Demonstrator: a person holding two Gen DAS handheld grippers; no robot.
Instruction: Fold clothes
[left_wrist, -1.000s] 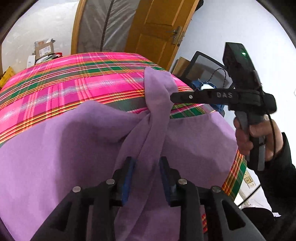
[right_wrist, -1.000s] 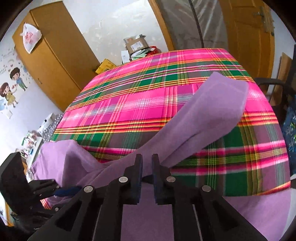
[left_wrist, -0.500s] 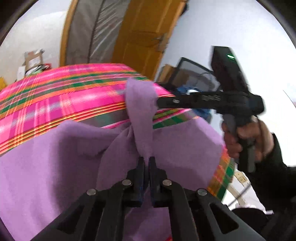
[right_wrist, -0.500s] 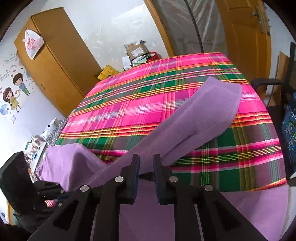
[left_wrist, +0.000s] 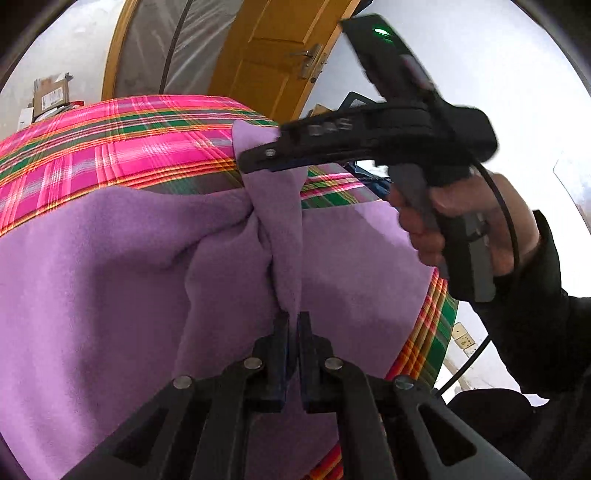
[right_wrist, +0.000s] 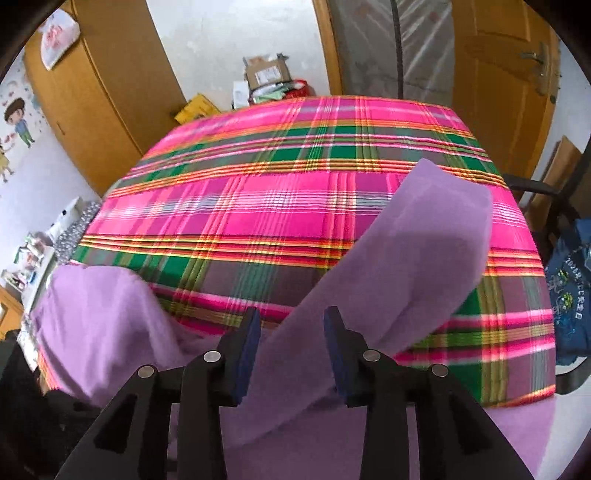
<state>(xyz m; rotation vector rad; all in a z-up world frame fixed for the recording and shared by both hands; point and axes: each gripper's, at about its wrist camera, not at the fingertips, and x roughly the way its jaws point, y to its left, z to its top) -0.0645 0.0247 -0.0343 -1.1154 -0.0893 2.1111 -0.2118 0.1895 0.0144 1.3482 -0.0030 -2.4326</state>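
Down at the bottom middle, my left gripper (left_wrist: 291, 325) is pinched tight on the purple garment (left_wrist: 110, 288) bunched over the plaid tablecloth (left_wrist: 110, 147). My right gripper (right_wrist: 291, 325) has just been opening, its jaws now straddling the sleeve (right_wrist: 406, 258) loosely. I'd regrip nearer the cuff before folding it across.

The garment (right_wrist: 388, 266) lies on the near part of the tablecloth (right_wrist: 280, 206), its sleeve (right_wrist: 424, 236) stretched across the cloth toward the far right. The left gripper (left_wrist: 291, 325) sits at the sleeve's near end, the right gripper (right_wrist: 291, 325) above the sleeve. Behind the table stand cardboard boxes (right_wrist: 267, 74); the door (right_wrist: 506, 74) is far right, the wardrobe (right_wrist: 99, 92) far left
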